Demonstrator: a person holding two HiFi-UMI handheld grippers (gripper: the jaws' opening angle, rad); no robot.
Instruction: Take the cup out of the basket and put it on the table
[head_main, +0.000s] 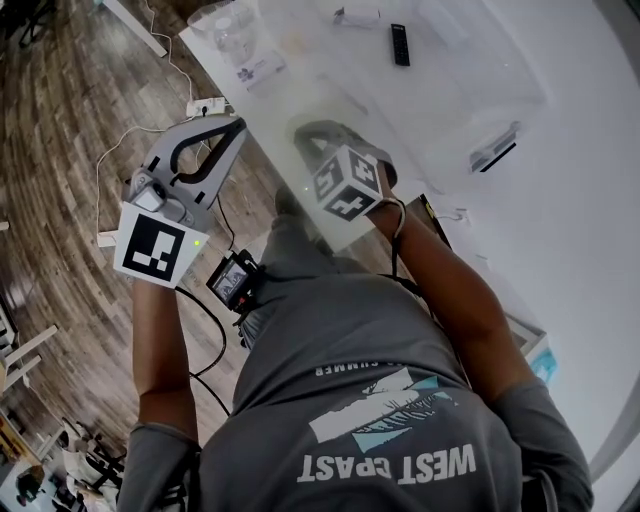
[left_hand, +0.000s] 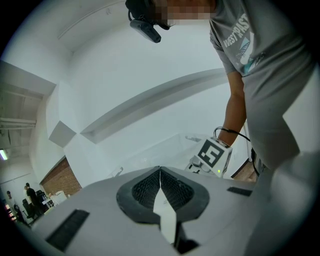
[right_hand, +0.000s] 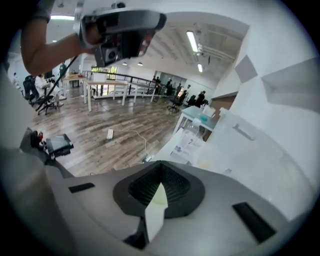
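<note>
Both hands up at chest height, off the edge of the white counter. Left gripper: jaws pressed together, nothing between them. Right gripper: likewise closed on nothing.

Cup and basket: I could find neither for sure in any view. A clear vessel stood at the far corner of the counter beside a printed sheet. From the right gripper view it looked more like a capped bottle than a cup, but glare left that uncertain. A black remote lay well apart from it, further in.

Stage, as I judged it: empty, closed jaws held away from the counter would suit either a pause ahead of reaching for the cup or a pull-back after setting it down. These views did not settle which.

Doing it well, either way:
- Bring the counter squarely under the head camera, since the cup's place was unconfirmed.
- Mind the cable at my right wrist, which could snag on light things.
- Any grasp would need the jaws parted well before contact, not at it.

Writing:
- Shirt: "WEST COAST" in white, upside down from above; a smaller line over it seemed to end in "SUMMER".
- Print on the sheet was too small to read.
- Marker cubes bore black-and-white squares only, no words.
</note>
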